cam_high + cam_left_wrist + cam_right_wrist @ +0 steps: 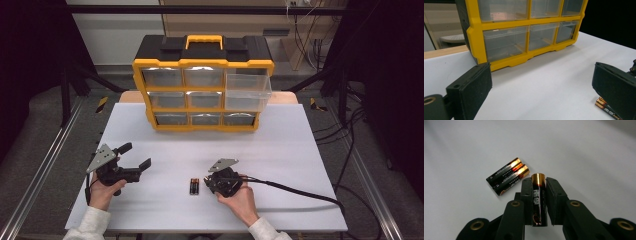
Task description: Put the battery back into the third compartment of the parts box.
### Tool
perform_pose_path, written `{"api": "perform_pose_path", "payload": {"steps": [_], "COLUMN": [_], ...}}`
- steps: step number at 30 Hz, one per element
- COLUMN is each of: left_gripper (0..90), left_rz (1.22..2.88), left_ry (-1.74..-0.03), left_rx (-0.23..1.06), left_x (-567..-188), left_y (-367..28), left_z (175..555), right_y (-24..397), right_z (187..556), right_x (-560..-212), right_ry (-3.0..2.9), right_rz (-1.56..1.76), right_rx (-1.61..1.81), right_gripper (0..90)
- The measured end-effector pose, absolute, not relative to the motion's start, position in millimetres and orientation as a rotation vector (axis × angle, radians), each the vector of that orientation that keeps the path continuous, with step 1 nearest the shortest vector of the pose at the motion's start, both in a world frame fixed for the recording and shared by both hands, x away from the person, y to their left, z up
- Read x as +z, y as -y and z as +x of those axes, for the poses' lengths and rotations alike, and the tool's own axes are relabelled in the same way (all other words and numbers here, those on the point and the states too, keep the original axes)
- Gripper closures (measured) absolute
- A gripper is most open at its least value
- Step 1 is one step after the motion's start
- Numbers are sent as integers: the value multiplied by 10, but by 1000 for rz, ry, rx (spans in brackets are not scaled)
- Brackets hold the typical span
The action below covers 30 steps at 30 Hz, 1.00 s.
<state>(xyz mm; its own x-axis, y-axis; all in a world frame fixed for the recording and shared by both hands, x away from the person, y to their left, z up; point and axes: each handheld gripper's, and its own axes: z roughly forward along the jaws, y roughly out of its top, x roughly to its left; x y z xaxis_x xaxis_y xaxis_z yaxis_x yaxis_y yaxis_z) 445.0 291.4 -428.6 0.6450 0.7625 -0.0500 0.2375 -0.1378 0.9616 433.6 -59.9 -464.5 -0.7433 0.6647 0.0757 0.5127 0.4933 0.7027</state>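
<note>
Right claw [539, 195] — clamped on one battery [539, 200], gold end up.
Left claw [541, 87] — gaping, empty; two batteries [194, 186] side by side on white bench [280, 145], before yellow drawer cabinet [202, 95].

**Rig appearance: grippers + operator**

Left gripper [136, 156]: black body, two flat rectangular black jaws w/ textured pads [476, 86], grey three-cornered plate on top. Brass-coloured pivot bushing at jaw base.
Right gripper [539, 185]: same build; black linkage arms w/ brass-ringed pivot holes, small screw holes in pads. Thick black cable [295, 191] trails from it.
Operator: white long sleeves [92, 222], both arms.
</note>
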Motion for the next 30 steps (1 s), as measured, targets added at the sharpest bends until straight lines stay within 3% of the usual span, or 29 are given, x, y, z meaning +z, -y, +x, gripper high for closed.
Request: {"api": "perform_pose_path", "payload": {"steps": [30], "left_gripper": [19], "left_rz": [1700], "left_ry": [-833], "left_rx": [550], "left_x": [-4304], "left_y": [-2905], "left_z": [4459], "right_y": [1213], "right_z": [4361], "right_x": [-3685], "right_ry": [-2321], "right_rz": [988], "right_rx": [1329], "right_gripper": [771]}}
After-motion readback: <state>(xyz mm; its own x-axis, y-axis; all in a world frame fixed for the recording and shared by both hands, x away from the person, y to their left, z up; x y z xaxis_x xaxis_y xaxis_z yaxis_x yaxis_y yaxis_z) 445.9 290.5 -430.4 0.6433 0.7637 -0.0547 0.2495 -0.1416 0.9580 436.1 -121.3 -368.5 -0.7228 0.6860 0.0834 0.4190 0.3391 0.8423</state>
